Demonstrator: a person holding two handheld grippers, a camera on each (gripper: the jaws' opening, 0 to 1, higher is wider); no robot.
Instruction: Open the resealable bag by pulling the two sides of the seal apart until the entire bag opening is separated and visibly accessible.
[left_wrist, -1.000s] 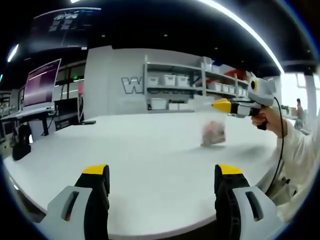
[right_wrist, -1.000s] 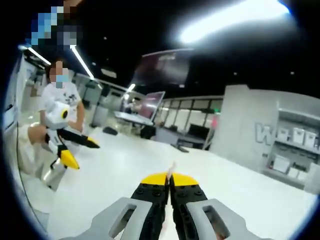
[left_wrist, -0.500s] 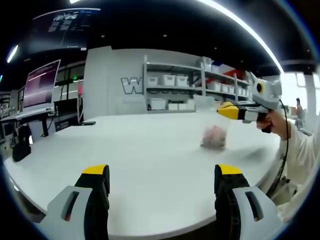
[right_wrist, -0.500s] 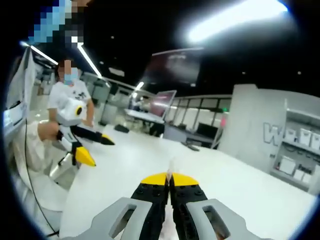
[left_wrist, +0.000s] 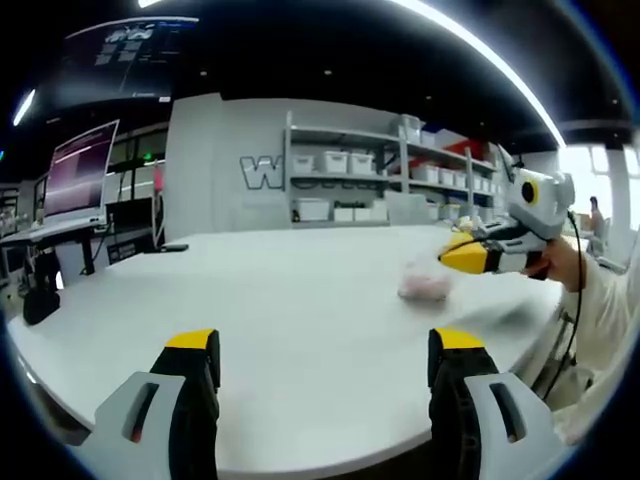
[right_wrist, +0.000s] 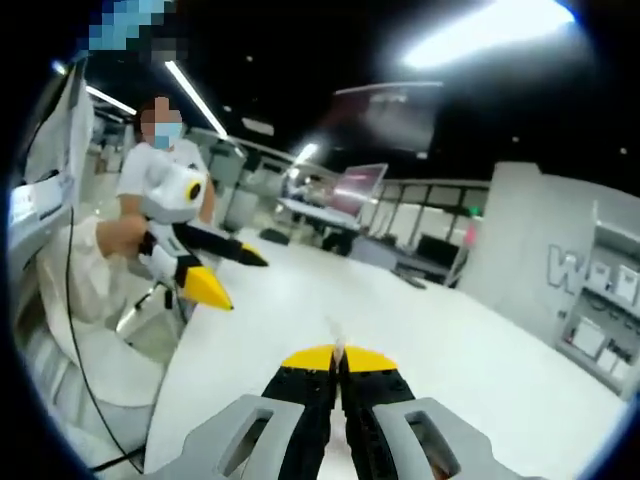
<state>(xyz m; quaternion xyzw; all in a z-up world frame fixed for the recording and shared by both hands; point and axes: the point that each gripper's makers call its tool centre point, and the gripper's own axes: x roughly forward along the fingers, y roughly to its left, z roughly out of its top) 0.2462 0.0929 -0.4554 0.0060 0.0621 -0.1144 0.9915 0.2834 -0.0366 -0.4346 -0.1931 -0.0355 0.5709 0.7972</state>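
Observation:
The clear resealable bag (left_wrist: 424, 284), with pinkish contents, slumps low on the white table (left_wrist: 300, 300) at the right in the left gripper view. My right gripper (left_wrist: 446, 259) comes in from the right at the bag's top, held by a hand. In the right gripper view my right gripper (right_wrist: 338, 357) is shut, and a thin pale edge of the bag (right_wrist: 338, 336) pokes up between the jaws. My left gripper (left_wrist: 322, 345) stands open over the table's near edge with nothing between its jaws. It also appears at the left as the left gripper (right_wrist: 245, 283), open.
A person in white (right_wrist: 160, 165) stands by the table's edge holding the left gripper. Shelves with white bins (left_wrist: 345, 165) line the back wall. A monitor (left_wrist: 82, 165) and a dark object (left_wrist: 40, 290) sit at the left. A cable (left_wrist: 568, 330) hangs off the right gripper.
My right gripper has dropped and swung its tip downward, and the bag has gone from hanging upright to slumping on the table. The right view has turned. My left gripper holds still.

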